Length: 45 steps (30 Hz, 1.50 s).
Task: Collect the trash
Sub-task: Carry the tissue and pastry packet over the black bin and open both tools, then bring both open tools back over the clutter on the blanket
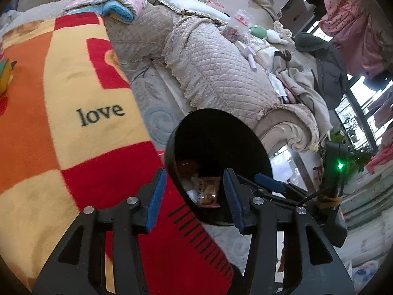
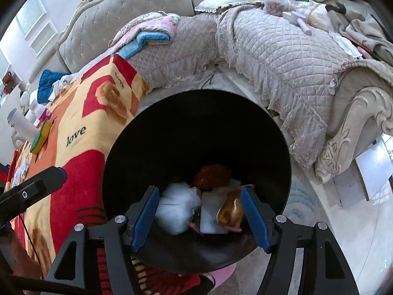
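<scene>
- Living room, pretty cluttered: a big quilted beige sofa (image 2: 282, 56) wraps around behind everything, with loose clothes and odds and ends piled along its seat.
- The landmark here is the round black trash bin (image 2: 196, 127). It sits on the floor with its mouth facing up toward both cameras.
- Right up against the bin's left side hangs a fleece blanket in red, orange and yellow checks with "love" printed on it (image 1: 73, 113). It looks draped over a tabletop, though I can't see what's under it.
- Down in the bottom of the bin there's already a little heap of trash (image 2: 196, 204): crumpled white wrappers, a yellowish-brown snack packet and something round and brown behind them. All a bit blurry.
- The right tongs (image 2: 201, 213) hang directly over the bin mouth, blue pads spread wide. Nothing looks pinched between them; the trash shows in the gap but lies well below.
- The left tongs (image 1: 194, 196) are at the bin's left rim, also spread wide and empty, partly over the blanket edge.
- My read: the right one is nearer the bin and lined straight down into it, so this looks like the drop-off end of a round.
- Anything left to collect lies away from the bin, maybe up on the blanket side, and I can't clearly pick out a specific piece.
</scene>
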{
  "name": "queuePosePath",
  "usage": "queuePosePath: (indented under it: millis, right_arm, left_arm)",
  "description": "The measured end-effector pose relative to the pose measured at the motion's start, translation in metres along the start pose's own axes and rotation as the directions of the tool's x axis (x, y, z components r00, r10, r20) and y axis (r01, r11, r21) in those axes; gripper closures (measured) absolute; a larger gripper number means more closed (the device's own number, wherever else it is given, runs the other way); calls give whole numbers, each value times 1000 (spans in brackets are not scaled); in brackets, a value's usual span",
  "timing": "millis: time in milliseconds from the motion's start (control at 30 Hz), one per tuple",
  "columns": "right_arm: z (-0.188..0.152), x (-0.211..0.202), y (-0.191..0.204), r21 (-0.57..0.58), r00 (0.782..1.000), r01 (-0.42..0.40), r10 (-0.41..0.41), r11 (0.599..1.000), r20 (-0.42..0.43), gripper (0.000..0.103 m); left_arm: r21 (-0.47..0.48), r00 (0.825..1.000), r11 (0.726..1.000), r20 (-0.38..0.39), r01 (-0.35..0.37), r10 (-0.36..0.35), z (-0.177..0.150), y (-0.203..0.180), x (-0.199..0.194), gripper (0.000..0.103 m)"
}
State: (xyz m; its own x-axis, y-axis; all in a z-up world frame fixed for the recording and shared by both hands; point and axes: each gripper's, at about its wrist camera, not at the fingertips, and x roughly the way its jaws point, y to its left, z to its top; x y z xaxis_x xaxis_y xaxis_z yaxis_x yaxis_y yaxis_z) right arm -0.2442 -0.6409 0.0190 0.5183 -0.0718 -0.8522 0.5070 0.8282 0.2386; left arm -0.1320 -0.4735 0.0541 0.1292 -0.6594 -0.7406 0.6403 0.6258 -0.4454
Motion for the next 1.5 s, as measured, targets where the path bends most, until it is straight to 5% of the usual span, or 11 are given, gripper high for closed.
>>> queuePosePath:
  millis: [500,1000,1500]
  right_arm:
    - [-7,-3,41,-76,999,-33,33,997,-6,34]
    - [-12,-2,107,-170,997,-80,77,982,-20,31]
    - [-32,13,211,-333,986,-161,141,929,-84,26]
  left_arm:
    - [5,972,974,54,-227,227,-20,35,-33,57]
    - [-66,937,940,84,-335,339,-41,85,-74,57]
    - [-203,874,868,86,-454,478,-72,167,-140,57]
